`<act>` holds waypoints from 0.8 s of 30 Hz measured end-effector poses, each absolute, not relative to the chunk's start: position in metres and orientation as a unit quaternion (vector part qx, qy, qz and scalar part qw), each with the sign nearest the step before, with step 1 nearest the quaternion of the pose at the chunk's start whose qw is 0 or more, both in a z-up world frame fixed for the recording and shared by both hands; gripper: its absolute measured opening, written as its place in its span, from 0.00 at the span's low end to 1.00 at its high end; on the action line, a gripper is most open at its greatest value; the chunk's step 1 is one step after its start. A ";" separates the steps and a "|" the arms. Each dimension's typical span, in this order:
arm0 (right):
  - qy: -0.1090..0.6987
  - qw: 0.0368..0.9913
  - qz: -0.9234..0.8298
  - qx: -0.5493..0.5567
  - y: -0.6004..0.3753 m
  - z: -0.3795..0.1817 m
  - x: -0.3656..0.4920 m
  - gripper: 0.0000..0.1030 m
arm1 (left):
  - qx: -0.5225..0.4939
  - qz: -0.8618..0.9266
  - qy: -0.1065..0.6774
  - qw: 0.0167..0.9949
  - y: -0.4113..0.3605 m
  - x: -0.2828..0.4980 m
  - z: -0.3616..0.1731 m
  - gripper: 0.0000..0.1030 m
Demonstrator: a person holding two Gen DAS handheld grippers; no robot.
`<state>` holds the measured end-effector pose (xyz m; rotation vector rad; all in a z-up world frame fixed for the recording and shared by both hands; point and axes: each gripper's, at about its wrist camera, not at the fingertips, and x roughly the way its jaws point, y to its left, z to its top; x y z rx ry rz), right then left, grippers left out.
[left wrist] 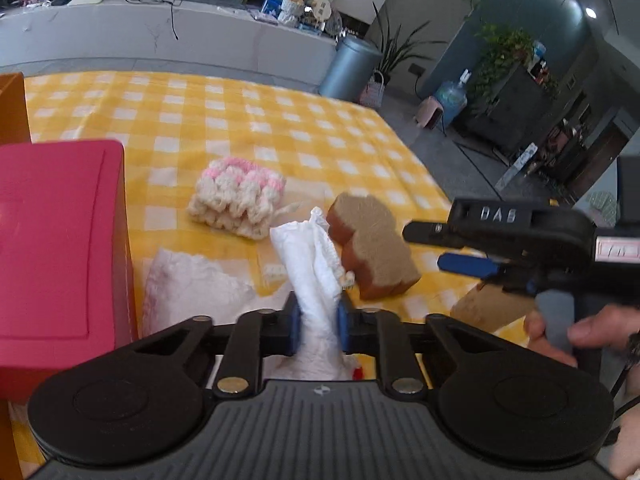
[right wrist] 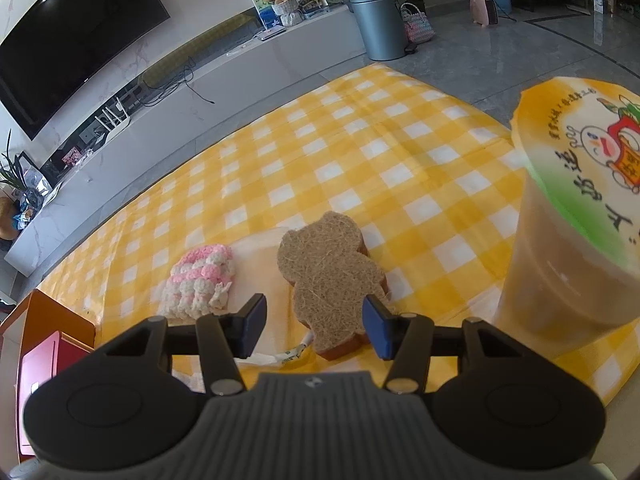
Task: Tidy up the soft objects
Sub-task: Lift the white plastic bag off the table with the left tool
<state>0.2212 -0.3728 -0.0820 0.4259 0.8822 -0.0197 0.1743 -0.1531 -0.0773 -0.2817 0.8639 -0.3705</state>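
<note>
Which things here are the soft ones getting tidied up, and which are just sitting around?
For the job:
- white cloth, pinched in the left gripper
- bear-shaped sponge, in front of the open right gripper
- pink-and-white crocheted piece
- red box, probably

Just lying about:
- sealed drink cup
- grey bin

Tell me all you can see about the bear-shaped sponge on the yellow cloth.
The bear-shaped sponge has a coarse, tan fibrous top face over a thicker orange-brown foam layer. It lies flat on the yellow checked cloth, beside the white tissue. The right gripper stands open around its lower end; contact is unclear.
</note>
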 end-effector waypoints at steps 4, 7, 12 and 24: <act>0.430 0.881 -0.004 0.197 -0.373 -0.082 0.221 0.51 | -0.066 -0.154 0.424 0.890 -0.162 0.177 -0.074 0.15; 0.437 0.882 0.001 0.178 -0.371 -0.081 0.219 0.52 | 0.019 -0.132 0.436 0.890 -0.175 0.177 -0.082 0.17; 0.436 0.883 0.013 0.174 -0.367 -0.079 0.218 0.52 | 0.085 -0.121 0.439 0.886 -0.196 0.176 -0.095 0.34; 0.452 0.878 0.023 0.158 -0.362 -0.082 0.217 0.52 | 0.241 -0.038 0.402 0.883 -0.230 0.173 -0.147 0.86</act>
